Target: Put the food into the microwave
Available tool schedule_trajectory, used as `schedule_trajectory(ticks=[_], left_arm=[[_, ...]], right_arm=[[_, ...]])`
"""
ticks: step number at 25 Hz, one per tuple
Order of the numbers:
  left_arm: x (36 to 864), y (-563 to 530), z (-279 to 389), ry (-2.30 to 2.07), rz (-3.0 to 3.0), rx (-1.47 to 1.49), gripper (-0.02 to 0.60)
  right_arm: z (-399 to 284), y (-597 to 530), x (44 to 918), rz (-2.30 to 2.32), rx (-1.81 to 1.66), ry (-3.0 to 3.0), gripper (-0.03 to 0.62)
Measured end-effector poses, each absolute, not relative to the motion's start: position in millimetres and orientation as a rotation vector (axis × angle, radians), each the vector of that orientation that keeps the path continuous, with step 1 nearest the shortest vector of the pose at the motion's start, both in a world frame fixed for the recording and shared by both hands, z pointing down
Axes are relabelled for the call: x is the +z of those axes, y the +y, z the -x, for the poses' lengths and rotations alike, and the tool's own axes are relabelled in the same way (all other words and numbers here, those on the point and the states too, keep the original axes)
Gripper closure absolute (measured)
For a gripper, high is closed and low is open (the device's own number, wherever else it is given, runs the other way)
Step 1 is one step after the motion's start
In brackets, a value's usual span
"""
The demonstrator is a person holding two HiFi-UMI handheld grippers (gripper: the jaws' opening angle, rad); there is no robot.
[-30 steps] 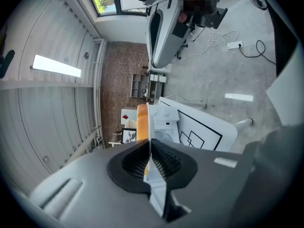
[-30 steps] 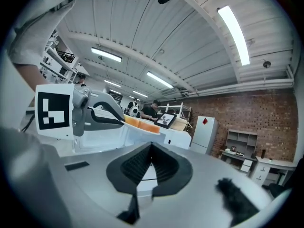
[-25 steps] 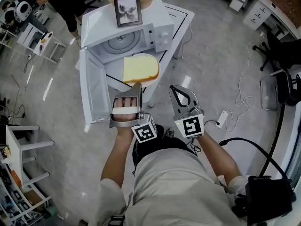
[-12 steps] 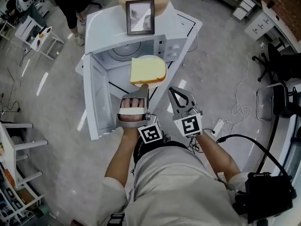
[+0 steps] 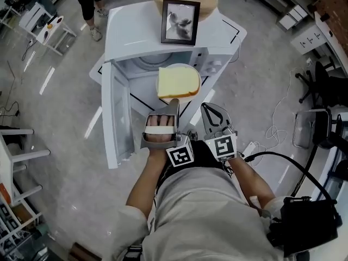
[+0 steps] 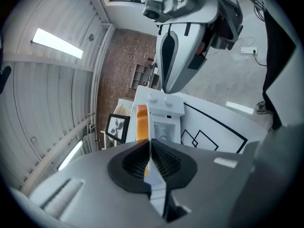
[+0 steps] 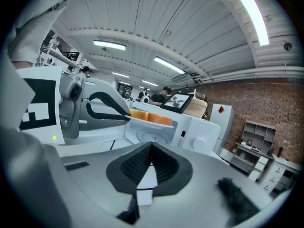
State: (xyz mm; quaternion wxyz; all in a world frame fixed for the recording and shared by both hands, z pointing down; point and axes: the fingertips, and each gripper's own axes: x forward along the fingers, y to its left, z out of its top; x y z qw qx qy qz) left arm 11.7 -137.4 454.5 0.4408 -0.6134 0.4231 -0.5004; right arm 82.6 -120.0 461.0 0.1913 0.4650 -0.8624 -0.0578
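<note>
Open microwave cavity [image 5: 142, 65] (door [image 5: 117, 118] leftward)

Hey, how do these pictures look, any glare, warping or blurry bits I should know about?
Head view: fisheye bows straight lines near the edges, and light streaks glare on the floor. Left gripper view: black corners, ceiling light bright. Right gripper view: strip light washed out, toast crisp.

Both my tongs are silver-grey moulded shells. The left tongs [image 5: 174, 102] carry a white strap [image 5: 159, 129] across the fingers, and the right tongs [image 5: 205, 106] outline a rounded loop. At the 6 o'clock end of each sits a cube [image 5: 180, 155] printed with black-and-white square markers. Inside I read black ribbed pads [image 7: 166, 167]. Toward 6 o'clock in the head view, a pale beige top [image 5: 206, 216] with short sleeves [image 5: 133, 219]
</note>
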Motion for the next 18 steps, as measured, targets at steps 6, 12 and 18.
schedule_trajectory(ticks=[6,12,18], left_arm=[[472,-158,-9,1.087,1.477,-1.314,0.557],[484,-178,-2,1.112,1.412,-1.385,0.557],[494,-187,-1,1.117,1.416,-1.411,0.555]], right_arm=[[-77,-138,482,-1.18,-0.119,-2.508,0.583],[-75,-159,494,-1.07,-0.156,-2.565,0.583],[-78,-179,498,-1.054,-0.136,-2.601,0.583]])
